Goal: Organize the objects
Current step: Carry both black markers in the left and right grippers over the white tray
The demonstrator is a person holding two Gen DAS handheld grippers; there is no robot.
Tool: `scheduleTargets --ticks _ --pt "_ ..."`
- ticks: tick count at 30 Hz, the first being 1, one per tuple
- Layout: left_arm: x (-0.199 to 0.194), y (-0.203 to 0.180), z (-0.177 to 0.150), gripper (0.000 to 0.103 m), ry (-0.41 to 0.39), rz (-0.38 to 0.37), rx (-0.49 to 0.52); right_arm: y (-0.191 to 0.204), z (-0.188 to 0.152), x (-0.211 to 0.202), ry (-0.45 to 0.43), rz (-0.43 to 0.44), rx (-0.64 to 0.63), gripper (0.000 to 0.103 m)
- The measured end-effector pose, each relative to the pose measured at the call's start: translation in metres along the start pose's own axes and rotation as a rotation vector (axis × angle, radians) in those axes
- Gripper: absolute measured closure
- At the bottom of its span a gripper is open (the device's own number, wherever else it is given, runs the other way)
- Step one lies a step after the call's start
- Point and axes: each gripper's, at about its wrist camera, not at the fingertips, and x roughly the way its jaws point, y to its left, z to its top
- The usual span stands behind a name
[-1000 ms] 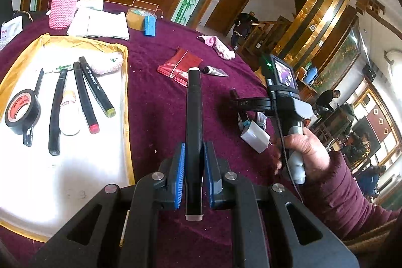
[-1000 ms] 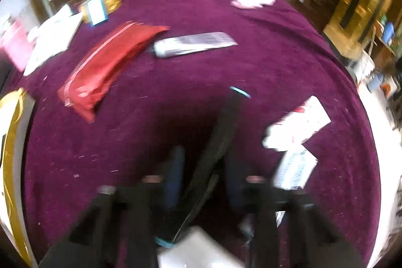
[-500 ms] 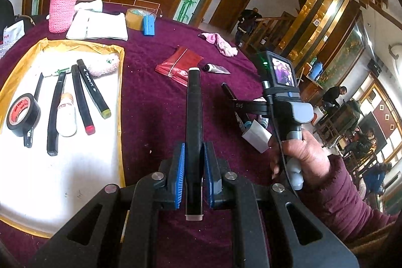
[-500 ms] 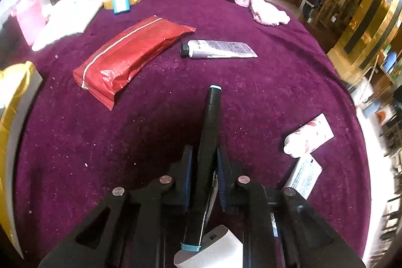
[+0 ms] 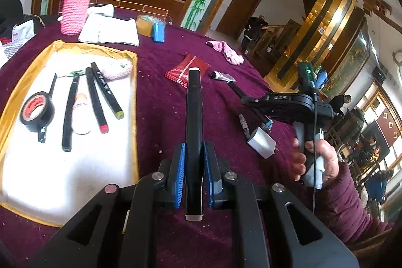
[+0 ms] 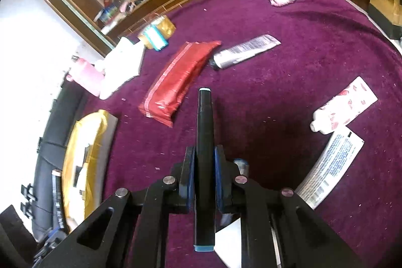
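Since the earlier frames, the right gripper had swung round toward the tray side of the table, lifting its marker clear of the cloth, and its jaws had just been closing the last bit onto that marker. Its blue pads clamped the barrel of the blue-capped marker on both sides, the pen pointing forward along the fingers with one pale blue end out front and the other behind the pads. In the left wrist view the same right gripper hung above the table, held by a hand in a maroon sleeve, and the letters "DAS" could be read on its body.

The left gripper had barely moved. Its blue pads were closed tight on a white-capped marker, which also pointed straight ahead over the purple tablecloth.

To the left lay the gold-rimmed white tray, holding a roll of black tape with a red core, its print too small to read, and several black markers, one red-tipped and one yellow-green-tipped; white lettering ran along one barrel but I could not make it out.

On the cloth beyond the right gripper sat a red packet, a silver tube, a white tube with red lip prints and a white sachet with blue print, the writing on each unreadable.
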Motion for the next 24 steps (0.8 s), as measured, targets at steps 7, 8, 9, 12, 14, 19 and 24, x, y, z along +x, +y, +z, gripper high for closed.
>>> scheduleTargets --ticks 7,8,9,12,14,19,24 --pt "-0.012 0.029 0.001 0.091 -0.019 0.058 -0.050 0.036 -0.002 -0.006 0.022 0.077 -0.033 0.090" --pt "-0.013 0.034 0.001 0.091 -0.018 0.071 -0.058 0.043 -0.003 -0.005 0.028 0.084 -0.041 0.090" --pt "-0.013 0.039 0.002 0.091 -0.017 0.086 -0.065 0.051 -0.004 -0.005 0.035 0.092 -0.052 0.090" --pt "-0.014 0.056 0.004 0.091 -0.006 0.140 -0.086 0.079 -0.007 0.000 0.064 0.117 -0.087 0.090" --pt "-0.016 0.066 0.006 0.091 -0.004 0.172 -0.099 0.094 -0.010 0.006 0.083 0.132 -0.102 0.090" --pt "-0.017 0.100 0.013 0.091 0.017 0.256 -0.156 0.135 -0.019 0.029 0.152 0.180 -0.143 0.090" --pt "-0.004 0.129 0.022 0.091 0.072 0.313 -0.212 0.172 -0.032 0.059 0.234 0.216 -0.167 0.090"
